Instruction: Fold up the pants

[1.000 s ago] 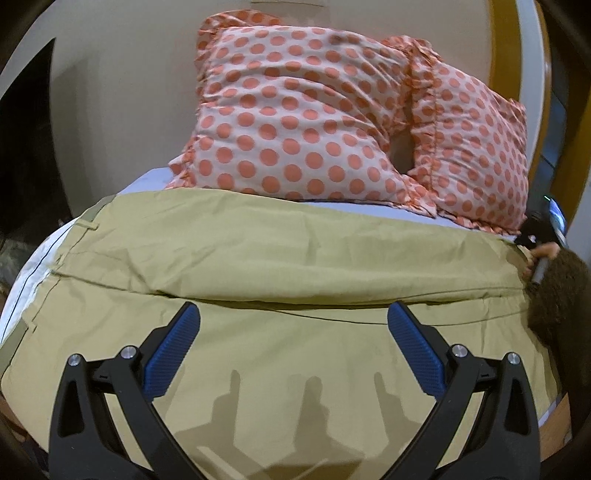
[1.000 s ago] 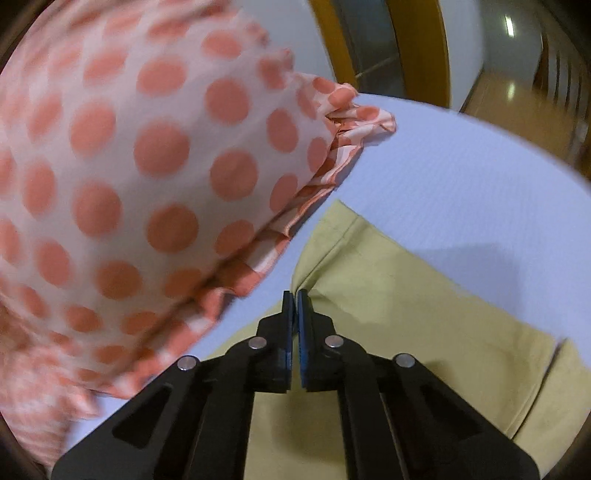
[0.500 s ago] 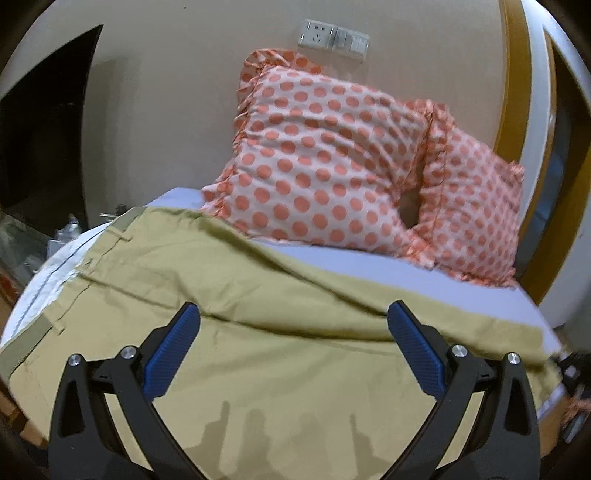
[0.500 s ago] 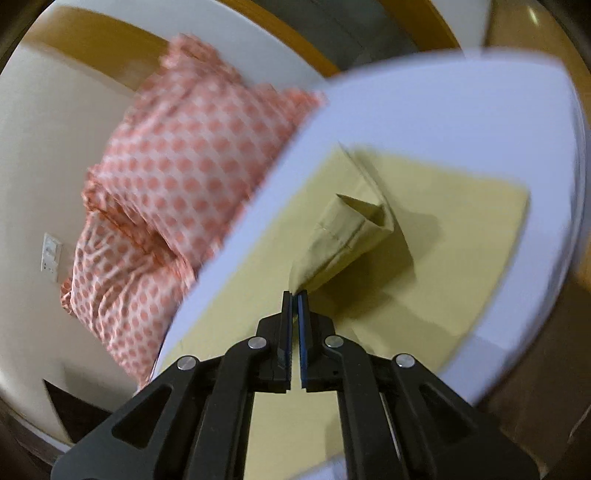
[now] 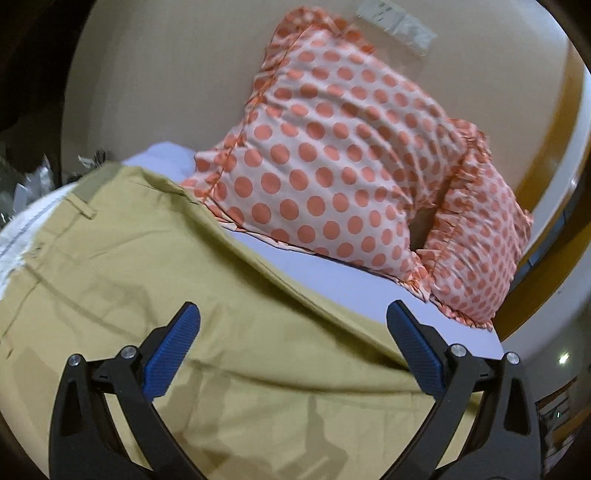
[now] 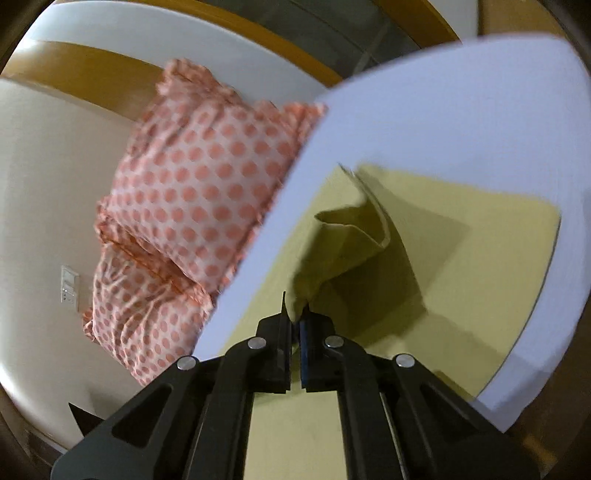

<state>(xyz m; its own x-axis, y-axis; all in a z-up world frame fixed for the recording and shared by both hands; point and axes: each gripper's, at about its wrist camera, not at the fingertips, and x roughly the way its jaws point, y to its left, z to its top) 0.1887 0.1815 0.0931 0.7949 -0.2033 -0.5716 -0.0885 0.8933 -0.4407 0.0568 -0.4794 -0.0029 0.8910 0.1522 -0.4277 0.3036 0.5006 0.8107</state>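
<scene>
Tan pants (image 5: 155, 280) spread flat across a bed (image 5: 332, 280) with a pale purple sheet. Waistband end with a belt loop (image 5: 83, 208) at the far left in the left wrist view, close to the bed's edge. Long far edge of the pants running just beside two pillows (image 5: 332, 155), pink-white with orange dots and frilly edges, propped against a cream wall (image 5: 166, 74). Front pillow touching the sheet, its lower left corner right at the pants' edge, maybe resting on it, hard to tell through the blur. White wall switch plate (image 5: 397, 26) above the pillows, blurry.

Left hand-held gripper (image 5: 291, 347) held low over the pants, blue pads (image 5: 173, 354) wide apart, nothing between them. Cloth under it smooth with a few soft creases and the gripper's own shadow.

Right hand-held gripper (image 6: 294, 325) pinched together on a corner of the pants (image 6: 461, 258), lifted up off the bed (image 6: 461, 110). Pinched cloth rising into a loose, pointed fold with an open pocket of fabric above the tips. Dark shadow under the raised fold on the flat part of the pants. Rest of that pant leg flat on the sheet, its far end square and near the bed's rounded edge. Same dotted pillows (image 6: 192, 192) to the left in this view, well apart from the gripper. Brown wooden trim (image 6: 92, 85) behind the pillows.
</scene>
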